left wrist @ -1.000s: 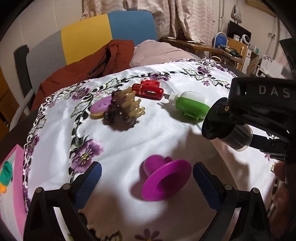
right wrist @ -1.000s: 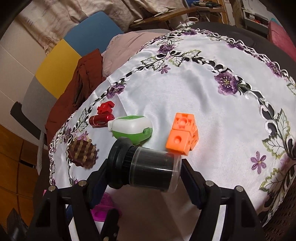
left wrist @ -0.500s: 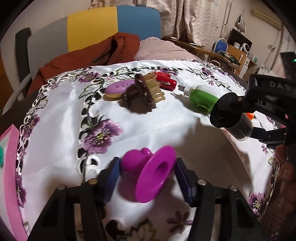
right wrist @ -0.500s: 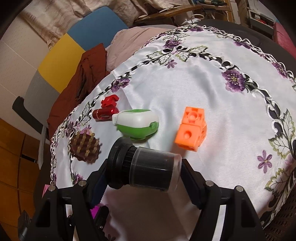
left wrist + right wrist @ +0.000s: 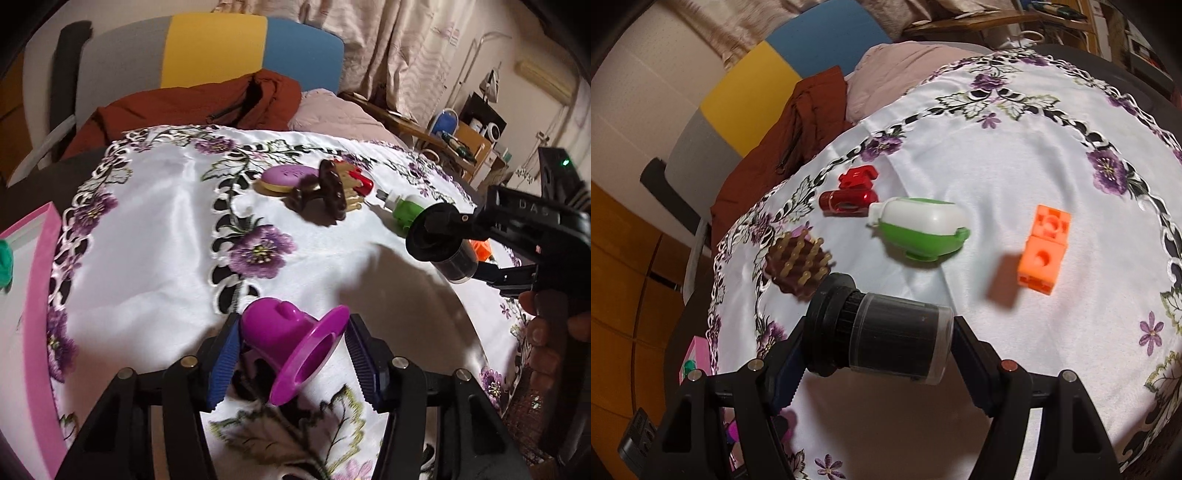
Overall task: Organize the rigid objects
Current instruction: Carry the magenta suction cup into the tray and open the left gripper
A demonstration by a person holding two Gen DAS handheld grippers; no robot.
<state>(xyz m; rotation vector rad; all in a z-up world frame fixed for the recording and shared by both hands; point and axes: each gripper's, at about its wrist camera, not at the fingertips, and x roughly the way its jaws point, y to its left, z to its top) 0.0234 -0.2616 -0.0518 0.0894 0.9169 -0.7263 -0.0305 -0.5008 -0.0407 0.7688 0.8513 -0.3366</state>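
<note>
A purple cup [image 5: 295,343] is gripped between the pads of the left claw [image 5: 291,354], whose jaws have just been closing on it just above the tabletop [image 5: 155,229], while a black jar [image 5: 882,338] is clamped sideways in the right claw [image 5: 877,343]. The pick-up step appears done; carrying both to the pink box [image 5: 35,332] at the tabletop's left edge is judged next.

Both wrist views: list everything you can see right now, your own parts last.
purple funnel: 1, magenta, between left tool pads
black jar: 1, black with clear end, in right tool
brush: 1, brown, cloth
red toy: 1, red, far cloth
green-white bottle: 1, cloth centre
orange blocks: 2 joined, right
purple disc: 1, beside brush
pink box: 1, left edge
left tool: shut on funnel
right tool: shut on jar
</note>
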